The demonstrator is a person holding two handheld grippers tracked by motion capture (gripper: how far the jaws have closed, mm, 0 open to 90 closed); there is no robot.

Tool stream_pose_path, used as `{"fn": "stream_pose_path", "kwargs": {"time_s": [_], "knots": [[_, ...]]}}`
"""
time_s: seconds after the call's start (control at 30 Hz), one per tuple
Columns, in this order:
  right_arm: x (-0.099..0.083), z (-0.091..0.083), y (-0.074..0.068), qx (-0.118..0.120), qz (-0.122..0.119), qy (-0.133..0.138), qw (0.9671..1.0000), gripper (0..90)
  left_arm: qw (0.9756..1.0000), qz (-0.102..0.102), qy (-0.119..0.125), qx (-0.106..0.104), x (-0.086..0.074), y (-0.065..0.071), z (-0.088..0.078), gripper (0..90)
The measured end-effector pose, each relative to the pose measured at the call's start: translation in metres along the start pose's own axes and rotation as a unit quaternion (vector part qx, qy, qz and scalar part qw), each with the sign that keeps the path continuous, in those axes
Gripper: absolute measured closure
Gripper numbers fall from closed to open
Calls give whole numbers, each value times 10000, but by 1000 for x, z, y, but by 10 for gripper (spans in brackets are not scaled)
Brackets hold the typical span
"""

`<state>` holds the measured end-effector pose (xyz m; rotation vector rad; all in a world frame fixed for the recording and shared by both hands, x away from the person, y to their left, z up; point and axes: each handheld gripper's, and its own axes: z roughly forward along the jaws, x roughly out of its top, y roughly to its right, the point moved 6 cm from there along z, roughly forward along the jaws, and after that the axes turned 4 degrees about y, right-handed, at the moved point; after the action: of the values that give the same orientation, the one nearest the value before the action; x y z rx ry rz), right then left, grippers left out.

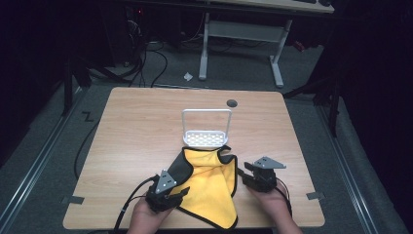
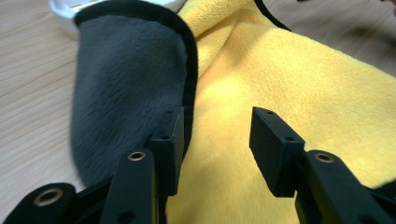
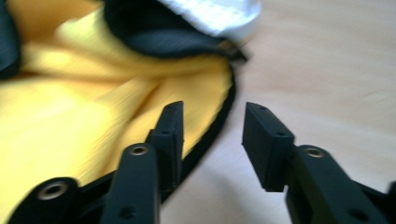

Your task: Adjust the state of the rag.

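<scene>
Your cloth (image 1: pixel 212 187) lies rumpled on the counter's near half, just short of the front edge. It is yellow on the upper face, dark grey underneath, with a black hem all round. Its left edge is folded over, showing a grey flap (image 2: pixel 126 88). The far corners bunch up against the white rack (image 1: pixel 206 138), and the near part spreads flat.

We see our left gripper (image 2: pixel 215 142) with jaws apart, nothing pinched, over the yellow cloth (image 2: pixel 289 79). Its grey underside (image 2: pixel 126 88) is folded over at left, beside a white rim (image 2: pixel 65 18) on the wooden table (image 2: pixel 32 93).
</scene>
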<state>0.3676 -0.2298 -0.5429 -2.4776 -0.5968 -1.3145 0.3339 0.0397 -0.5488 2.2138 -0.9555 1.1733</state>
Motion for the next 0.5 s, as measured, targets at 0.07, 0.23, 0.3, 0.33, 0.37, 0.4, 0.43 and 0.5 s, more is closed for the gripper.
{"fn": "stream_pose_path", "kwargs": {"time_s": [0.07,0.23,0.3,0.33,0.37,0.4,0.43,0.5], "knots": [[-10,-1,-12,169,-39,-197,9997,649,9999,31,-134,36,0,-2,10,564],[-24,3,-37,349,-300,-593,9972,801,9992,32,-393,83,-5,-6,23,632],[-28,6,-40,309,-398,-739,9960,884,9990,44,-434,53,-6,-5,23,671],[-28,7,-40,259,-465,-733,9959,900,9989,40,-469,27,-7,-5,22,694],[-27,7,-38,254,-485,-757,9956,900,9987,16,-509,-35,-9,-4,22,718],[-27,7,-36,214,-447,-764,9958,900,9987,-10,-502,-106,-11,-2,22,744],[-27,7,-32,165,-407,-768,9961,900,9986,-31,-485,-184,-12,1,21,756],[-26,8,-23,0,-383,-767,9963,900,9979,-50,-513,-381,-13,10,19,768]]}}
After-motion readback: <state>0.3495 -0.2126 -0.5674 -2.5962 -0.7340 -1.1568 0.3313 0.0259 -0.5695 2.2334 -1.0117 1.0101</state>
